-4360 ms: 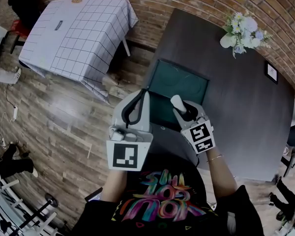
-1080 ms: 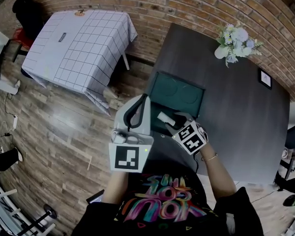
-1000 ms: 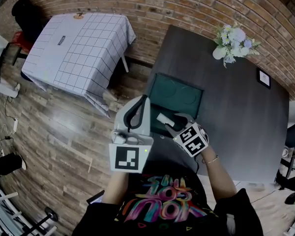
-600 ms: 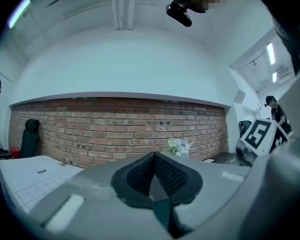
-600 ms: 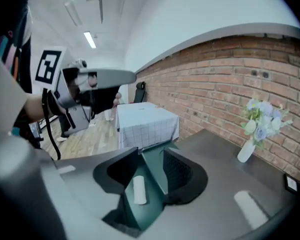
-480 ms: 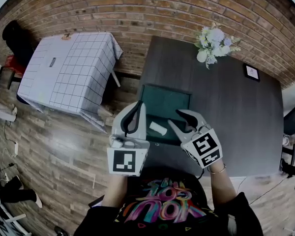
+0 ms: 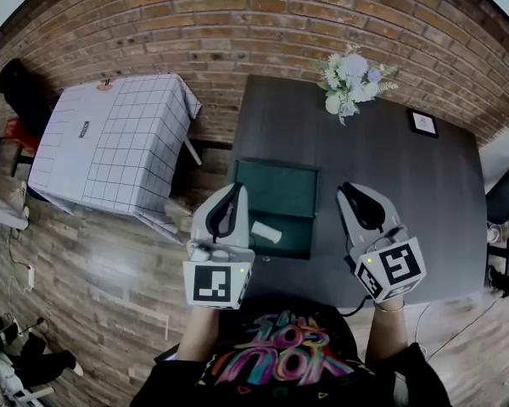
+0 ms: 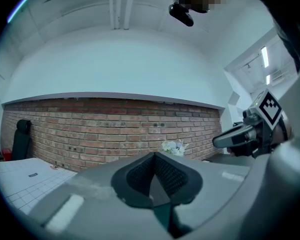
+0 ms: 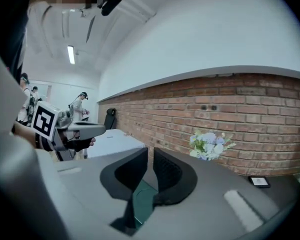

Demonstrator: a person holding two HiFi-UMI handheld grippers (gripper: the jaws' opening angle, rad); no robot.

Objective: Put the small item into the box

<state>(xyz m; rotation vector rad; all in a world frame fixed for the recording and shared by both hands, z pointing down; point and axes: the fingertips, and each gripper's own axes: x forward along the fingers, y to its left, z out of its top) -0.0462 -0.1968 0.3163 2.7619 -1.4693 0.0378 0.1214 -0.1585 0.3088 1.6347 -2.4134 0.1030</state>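
In the head view, a green box (image 7: pixel 282 192) sits open on the near left part of a dark table (image 7: pixel 390 168), and the small white item (image 7: pixel 267 231) lies inside it, toward its near left corner. The left gripper (image 7: pixel 236 188) hovers at the box's left edge, just beside the item and not touching it, while the right gripper (image 7: pixel 346 187) is held over bare table to the right of the box, apart from it. A bunch of flowers (image 7: pixel 348 79) stands at the table's far edge near the brick wall (image 7: pixel 263 15), a small picture frame (image 7: pixel 422 123) lies further right, and a second table with a checked cloth (image 7: pixel 110 142) stands off to the left on a wooden floor (image 7: pixel 93 253). In the left gripper view, the left gripper (image 8: pixel 154 155) has its jaws pressed together with nothing between them; the flowers (image 8: pixel 173 146) show beyond, and the right gripper (image 8: pixel 235 136) is at the right edge. In the right gripper view, the right gripper (image 9: pixel 150 152) has just been closing its jaws, which now stand a narrow slit apart and hold nothing; a strip of the box (image 9: pixel 142 199) shows through the gap, with the flowers (image 9: pixel 208 144) and the frame (image 9: pixel 260 181) beyond and the left gripper (image 9: pixel 82 129) at the left.
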